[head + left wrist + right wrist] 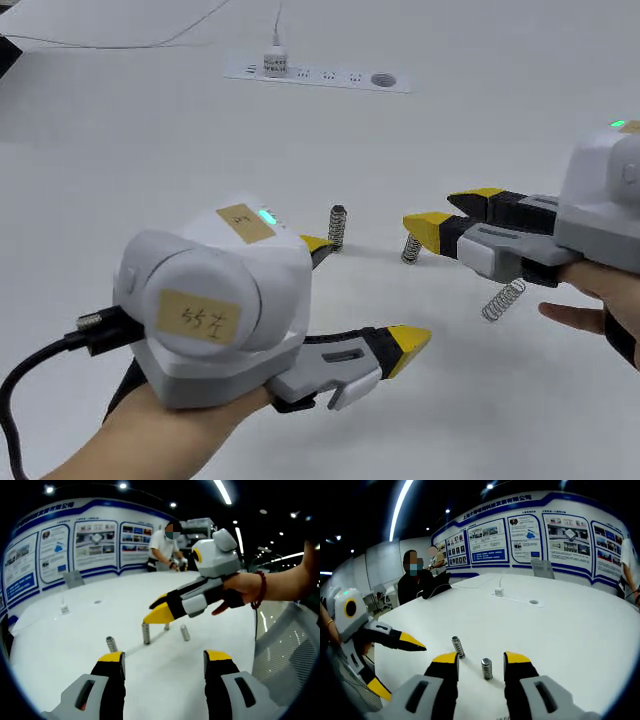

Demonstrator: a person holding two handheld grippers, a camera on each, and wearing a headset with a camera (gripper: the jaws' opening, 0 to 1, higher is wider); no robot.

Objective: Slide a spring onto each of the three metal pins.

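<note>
**A:** What sits nearest in the head view?

**B:** The left gripper (pixel 362 292), its jaws spread wide with nothing in them; facing it from the right, the right gripper (pixel 452 212), jaws also apart and empty.

**A:** And the springs?

**B:** Three on the white table (pixel 150 180); a loose spring (pixel 503 300) lies flat near the right gripper's body; a middle spring (pixel 411 248) stands just beside its lower tip; an upright spring (pixel 337 227) stands by the left gripper's far tip.

**A:** What do the gripper views add?

**B:** The right gripper view sets the middle spring (pixel 486 668) between its own parted tips, untouched, with a flat cap on top; the upright spring (pixel 458 646) stands just beyond; I cannot tell if pins run inside.

**A:** Room to move?

**B:** The left gripper view shows the table's edge close on the right, a mesh chair (pixel 290 645) past it; in the head view, bare surface runs up to the far power strip (pixel 318 75).
</note>
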